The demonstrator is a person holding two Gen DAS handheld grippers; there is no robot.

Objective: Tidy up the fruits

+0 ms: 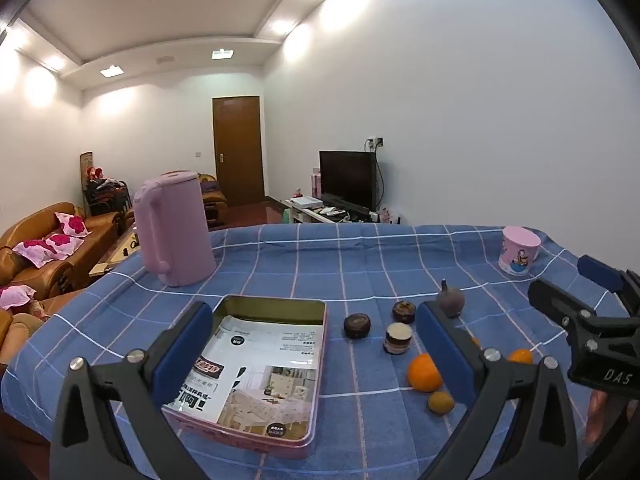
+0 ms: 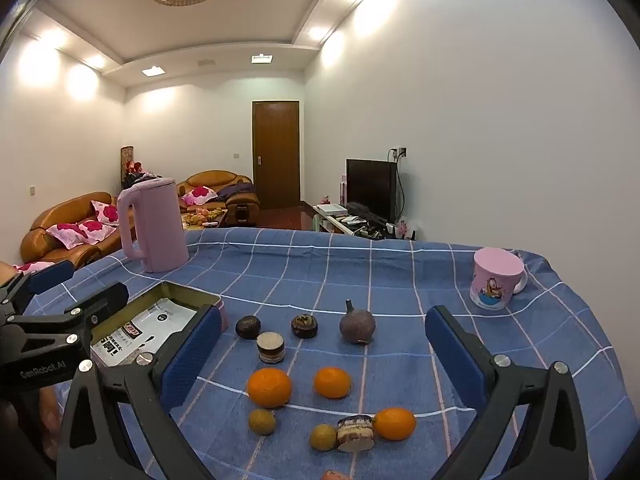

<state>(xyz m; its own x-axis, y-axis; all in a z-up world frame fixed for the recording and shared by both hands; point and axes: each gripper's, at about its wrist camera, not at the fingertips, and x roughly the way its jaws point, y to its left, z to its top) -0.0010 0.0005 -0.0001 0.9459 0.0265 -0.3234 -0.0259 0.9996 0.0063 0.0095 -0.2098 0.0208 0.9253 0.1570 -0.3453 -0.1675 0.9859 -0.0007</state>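
Fruits lie loose on the blue checked tablecloth (image 2: 360, 264): three oranges (image 2: 269, 387), two small yellow-green fruits (image 2: 262, 421), a purple fig-like fruit (image 2: 357, 325), dark round fruits (image 2: 248, 327) and cut dark pieces (image 2: 271, 347). A shallow rectangular tin (image 1: 276, 305) lined with a printed leaflet sits left of them. My left gripper (image 1: 316, 354) hovers open over the tin's right side, nothing between its blue pads. My right gripper (image 2: 324, 350) hovers open above the fruit cluster, also holding nothing. In the left wrist view the orange (image 1: 425, 372) and purple fruit (image 1: 450, 301) show beside the right finger.
A pink kettle (image 2: 154, 226) stands at the table's far left and a pink cartoon mug (image 2: 496, 279) at the far right. Beyond the table are brown sofas (image 2: 60, 232), a TV (image 2: 371, 190) and a door. The right gripper's body (image 1: 592, 328) shows at the left wrist view's right edge.
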